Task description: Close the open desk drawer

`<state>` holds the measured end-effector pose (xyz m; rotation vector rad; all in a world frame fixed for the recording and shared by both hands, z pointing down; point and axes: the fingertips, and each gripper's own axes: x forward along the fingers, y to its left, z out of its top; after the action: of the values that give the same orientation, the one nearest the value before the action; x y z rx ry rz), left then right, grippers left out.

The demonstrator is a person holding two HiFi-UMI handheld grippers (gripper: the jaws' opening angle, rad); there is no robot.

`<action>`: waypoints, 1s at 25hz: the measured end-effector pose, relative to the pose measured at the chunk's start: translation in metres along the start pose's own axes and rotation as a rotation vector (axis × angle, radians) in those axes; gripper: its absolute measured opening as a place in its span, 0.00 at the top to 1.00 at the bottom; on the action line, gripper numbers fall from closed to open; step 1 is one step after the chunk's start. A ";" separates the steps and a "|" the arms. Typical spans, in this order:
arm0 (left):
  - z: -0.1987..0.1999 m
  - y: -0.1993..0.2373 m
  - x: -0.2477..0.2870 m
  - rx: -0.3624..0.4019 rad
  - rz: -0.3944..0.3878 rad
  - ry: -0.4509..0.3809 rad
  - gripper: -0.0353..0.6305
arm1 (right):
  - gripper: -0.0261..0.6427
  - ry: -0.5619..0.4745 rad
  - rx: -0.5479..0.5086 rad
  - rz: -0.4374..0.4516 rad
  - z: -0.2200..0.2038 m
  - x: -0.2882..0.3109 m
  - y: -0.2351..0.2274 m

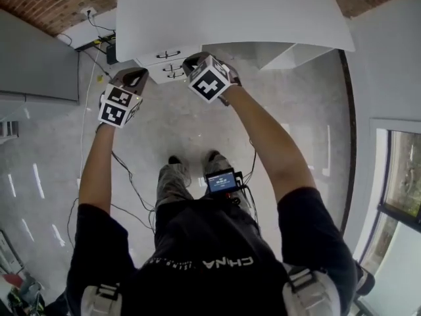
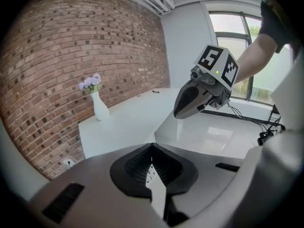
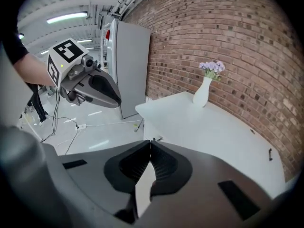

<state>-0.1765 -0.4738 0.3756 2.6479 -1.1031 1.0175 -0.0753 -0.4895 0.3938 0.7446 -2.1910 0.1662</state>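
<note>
The white desk (image 1: 230, 12) fills the top of the head view, with its drawer stack (image 1: 168, 62) under the front left edge; the dark handles show, and the top drawer front juts slightly forward. My left gripper (image 1: 135, 79) hovers just left of the drawers and my right gripper (image 1: 195, 62) just right of them, both held up in front of the desk. In the left gripper view my left gripper (image 2: 152, 147) has its tips together with nothing between. My right gripper (image 3: 150, 143) looks the same in its own view.
A white vase with purple flowers (image 3: 205, 87) stands on the desk by the brick wall (image 3: 228, 42). A grey cabinet (image 3: 129, 75) stands left of the desk. Cables (image 1: 128, 183) trail over the glossy floor, and a small screen (image 1: 222, 181) hangs at the person's waist.
</note>
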 end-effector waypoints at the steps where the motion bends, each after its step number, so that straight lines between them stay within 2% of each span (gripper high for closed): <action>1: 0.017 -0.001 -0.015 0.004 0.007 -0.004 0.93 | 0.94 -0.003 -0.002 -0.001 0.010 -0.021 0.001; 5: 0.065 -0.010 -0.064 0.026 0.034 -0.029 0.93 | 0.94 -0.033 -0.076 -0.033 0.041 -0.088 0.003; 9: 0.100 -0.022 -0.084 0.028 0.063 -0.079 0.93 | 0.94 -0.080 -0.095 -0.086 0.051 -0.135 -0.006; 13: 0.111 -0.047 -0.084 0.012 0.061 -0.103 0.93 | 0.94 -0.106 -0.084 -0.099 0.041 -0.153 -0.003; 17: 0.112 -0.069 -0.080 0.019 0.044 -0.089 0.93 | 0.94 -0.108 -0.098 -0.091 0.029 -0.161 0.003; 25: 0.128 -0.096 -0.087 0.022 0.091 -0.064 0.93 | 0.94 -0.140 -0.147 -0.062 0.022 -0.188 -0.004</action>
<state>-0.0886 -0.3932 0.2382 2.6876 -1.2429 0.9710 0.0082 -0.4146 0.2414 0.7601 -2.2797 -0.0798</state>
